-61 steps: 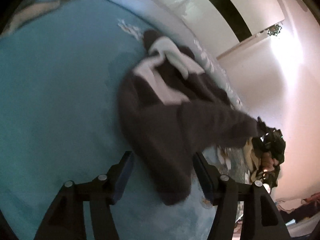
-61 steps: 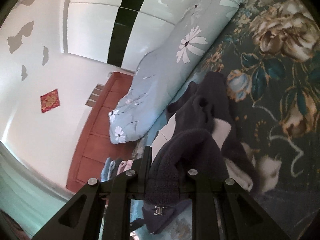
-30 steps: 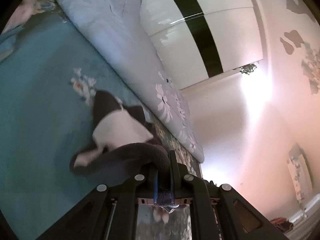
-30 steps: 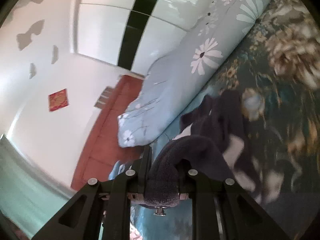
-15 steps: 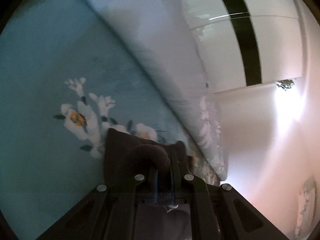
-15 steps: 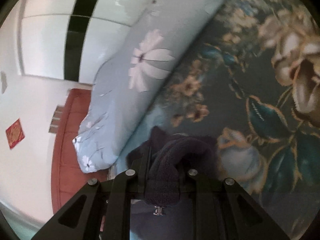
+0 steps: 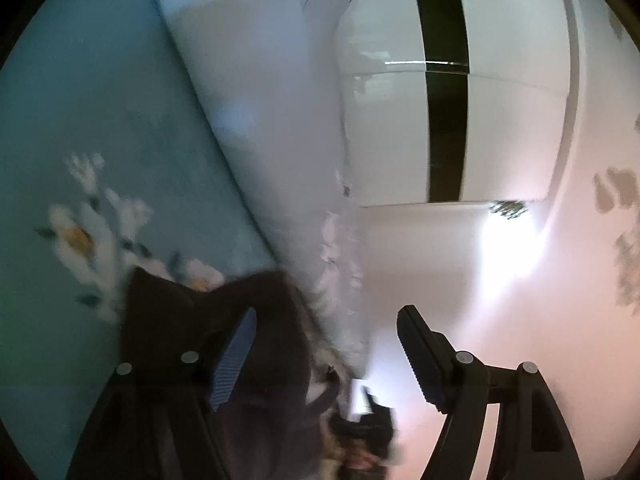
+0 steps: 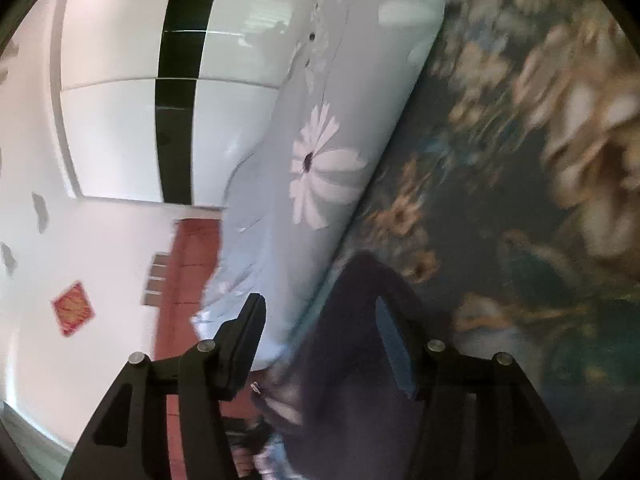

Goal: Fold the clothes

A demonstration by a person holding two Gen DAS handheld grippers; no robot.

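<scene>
A dark fleece garment (image 7: 172, 312) lies bunched on the teal flowered bedsheet (image 7: 80, 128), close to the rolled quilt. My left gripper (image 7: 326, 314) hovers just over it with its jaws opening. The fabric sits under the left finger, and no pad presses on it. In the right wrist view the same dark garment (image 8: 352, 360) lies between and below the fingers of my right gripper (image 8: 318, 304). That gripper's jaws are also opening, and the cloth is loose between them. Both views are blurred by motion.
A long pale blue quilt roll (image 7: 260, 120) (image 8: 320, 168) with white flowers lies just past the garment. A dark floral blanket (image 8: 520, 200) covers the bed to the right. A white wardrobe (image 7: 500, 100) with a black stripe and a red-brown headboard (image 8: 188, 280) stand behind.
Both grippers carried a fold of the dark garment forward and down towards the quilt roll. Their jaws then spread and let the fabric go onto the bed.
</scene>
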